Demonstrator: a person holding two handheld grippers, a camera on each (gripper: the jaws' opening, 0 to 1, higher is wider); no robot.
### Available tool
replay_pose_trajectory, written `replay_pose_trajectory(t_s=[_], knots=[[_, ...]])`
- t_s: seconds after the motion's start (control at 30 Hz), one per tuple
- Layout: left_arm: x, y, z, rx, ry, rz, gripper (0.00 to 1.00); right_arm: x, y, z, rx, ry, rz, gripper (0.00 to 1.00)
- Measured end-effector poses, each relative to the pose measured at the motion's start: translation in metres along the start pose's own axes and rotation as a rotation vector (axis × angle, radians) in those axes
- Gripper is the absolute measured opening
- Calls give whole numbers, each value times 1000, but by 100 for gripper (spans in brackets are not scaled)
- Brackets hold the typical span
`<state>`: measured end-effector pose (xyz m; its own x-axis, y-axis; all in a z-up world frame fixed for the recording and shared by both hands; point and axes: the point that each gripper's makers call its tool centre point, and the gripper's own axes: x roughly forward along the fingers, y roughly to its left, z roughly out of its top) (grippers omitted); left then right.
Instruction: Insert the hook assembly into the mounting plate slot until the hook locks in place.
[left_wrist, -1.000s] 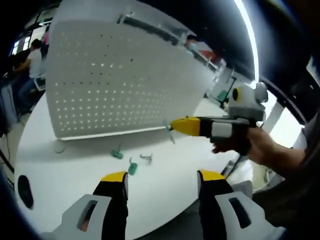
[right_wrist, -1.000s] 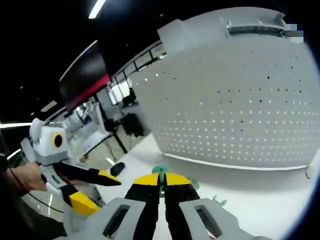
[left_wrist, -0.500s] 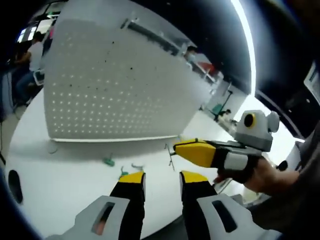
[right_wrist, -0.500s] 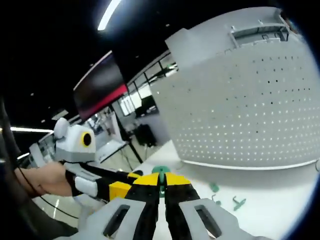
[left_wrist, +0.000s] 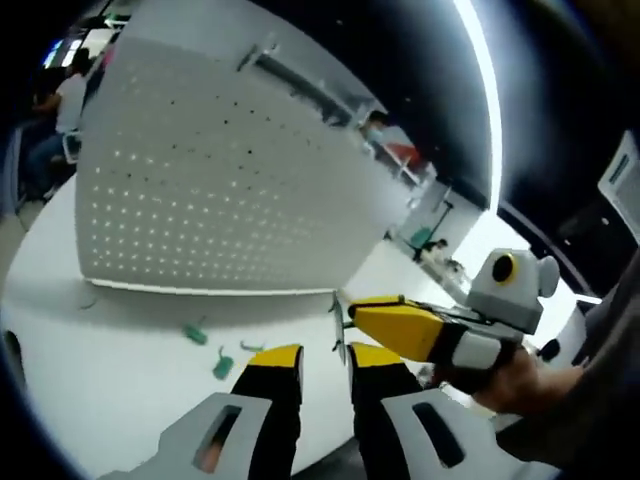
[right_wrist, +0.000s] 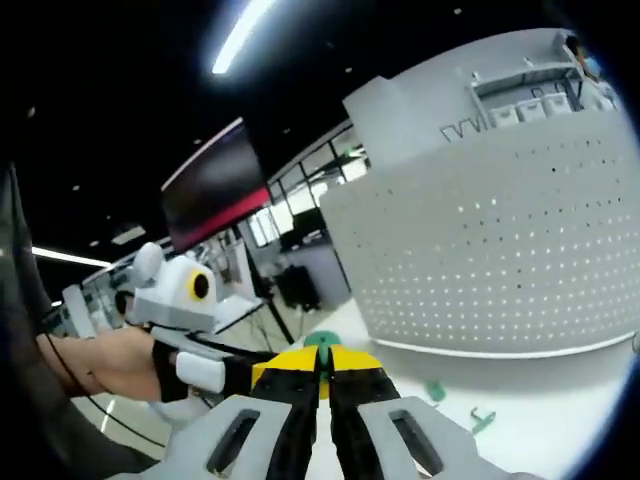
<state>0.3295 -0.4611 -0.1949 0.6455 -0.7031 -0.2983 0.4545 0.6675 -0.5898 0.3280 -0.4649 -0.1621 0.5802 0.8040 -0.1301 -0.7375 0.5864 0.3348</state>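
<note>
We are carrying a green hook (right_wrist: 322, 347) pinched between the closed jaws of the right gripper (right_wrist: 322, 372), its long axis running on past the tips toward the white perforated plate (right_wrist: 500, 250) standing on the far side of the surface (right_wrist: 560, 390). The plate is still well apart from the hook, ahead and to the right. The left gripper (left_wrist: 322, 360) is waiting just beside the right gripper, its jaws narrowed to a small gap around nothing. Spare green hooks (left_wrist: 208, 352) are lying near the plate's foot.
</note>
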Motion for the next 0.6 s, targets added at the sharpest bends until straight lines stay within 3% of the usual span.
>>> replay_pose_trajectory(t_s=[0.23, 0.6], knots=[[0, -8, 4, -49, -28, -42, 12, -2, 2, 5, -15, -22, 5, 0], [-2, -16, 3, 10, -32, -61, 4, -4, 5, 5, -58, -26, -4, 0]])
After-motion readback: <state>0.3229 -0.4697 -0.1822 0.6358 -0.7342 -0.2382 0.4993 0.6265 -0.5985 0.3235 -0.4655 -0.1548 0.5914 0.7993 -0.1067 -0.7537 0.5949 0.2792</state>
